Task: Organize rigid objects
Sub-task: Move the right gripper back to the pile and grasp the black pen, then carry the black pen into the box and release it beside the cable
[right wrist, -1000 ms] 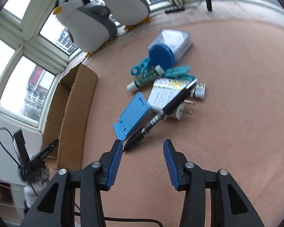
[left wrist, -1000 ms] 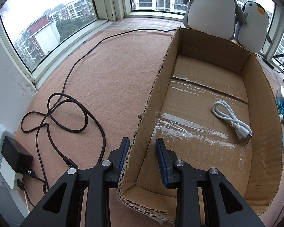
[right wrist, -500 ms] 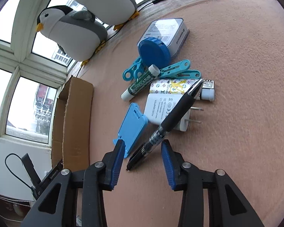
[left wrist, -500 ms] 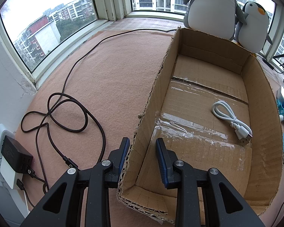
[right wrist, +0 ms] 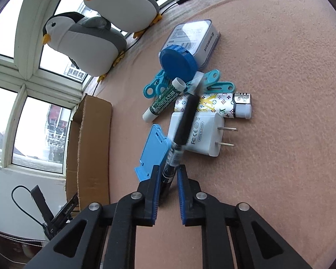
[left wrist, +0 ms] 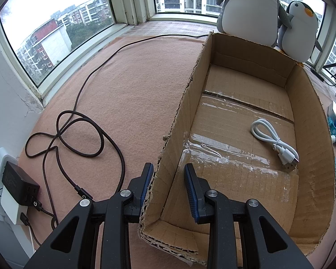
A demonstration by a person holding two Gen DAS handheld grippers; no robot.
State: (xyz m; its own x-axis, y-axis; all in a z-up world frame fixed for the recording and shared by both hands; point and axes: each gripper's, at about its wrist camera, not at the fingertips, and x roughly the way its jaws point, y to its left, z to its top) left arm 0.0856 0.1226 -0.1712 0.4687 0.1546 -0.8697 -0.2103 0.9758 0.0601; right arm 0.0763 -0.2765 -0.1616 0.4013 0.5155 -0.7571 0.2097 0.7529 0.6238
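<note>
Low in the frame's centre, the right gripper is pinching the near end of the pen, which slants up across the charger; lifting straight up should spare the pile. The left gripper is straddling the box wall, partly open, not clamped.
</note>
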